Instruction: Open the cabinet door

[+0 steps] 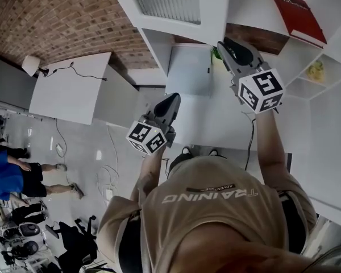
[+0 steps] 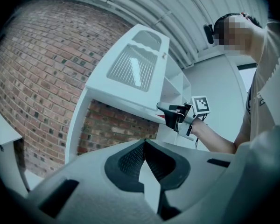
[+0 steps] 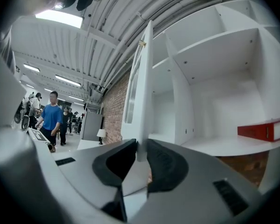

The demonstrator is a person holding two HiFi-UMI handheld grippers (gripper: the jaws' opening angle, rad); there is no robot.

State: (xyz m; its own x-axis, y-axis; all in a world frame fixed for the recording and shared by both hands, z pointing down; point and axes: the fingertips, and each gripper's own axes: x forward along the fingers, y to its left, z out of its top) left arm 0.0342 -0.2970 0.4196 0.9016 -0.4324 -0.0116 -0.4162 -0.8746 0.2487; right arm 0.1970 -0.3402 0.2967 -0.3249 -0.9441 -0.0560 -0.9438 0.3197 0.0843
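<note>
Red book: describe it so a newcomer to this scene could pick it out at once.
Find the white cabinet against the brick wall, its door swung open. On a shelf right of that door lies the red book, flat. It is the only red thing in the cabinet.

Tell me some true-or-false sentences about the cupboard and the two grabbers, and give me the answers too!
1. The right gripper pinches the edge of the cabinet door. True.
2. The red book lies on the floor. False: it lies on a shelf inside the cabinet.
3. The left gripper holds a cup. False: its jaws are together with nothing between them.
4. There is a brick wall beside the cabinet. True.
</note>
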